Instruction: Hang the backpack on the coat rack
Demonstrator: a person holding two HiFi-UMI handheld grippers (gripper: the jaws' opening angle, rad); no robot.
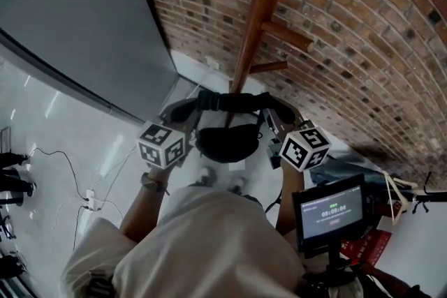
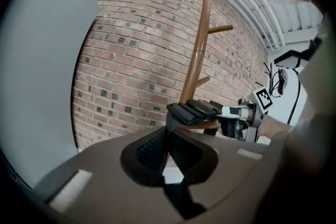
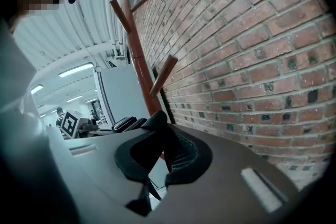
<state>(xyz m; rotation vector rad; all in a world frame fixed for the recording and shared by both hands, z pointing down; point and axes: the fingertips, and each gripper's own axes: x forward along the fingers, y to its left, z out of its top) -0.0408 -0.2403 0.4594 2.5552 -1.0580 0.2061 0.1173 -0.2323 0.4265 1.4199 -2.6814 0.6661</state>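
Head view: backpack (image 1: 223, 142) facing coat rack (image 1: 260, 17), unhung.
My left gripper (image 2: 167, 139) and right gripper (image 3: 161, 148) clench its strap (image 1: 230, 101) (taut); next, loop it over a peg (image 1: 286, 37).

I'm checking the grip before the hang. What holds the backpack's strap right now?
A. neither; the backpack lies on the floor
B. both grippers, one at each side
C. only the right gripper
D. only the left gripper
B: the left gripper and the right gripper each have their jaws closed on the strap, and the backpack hangs between them in front of the coat rack.
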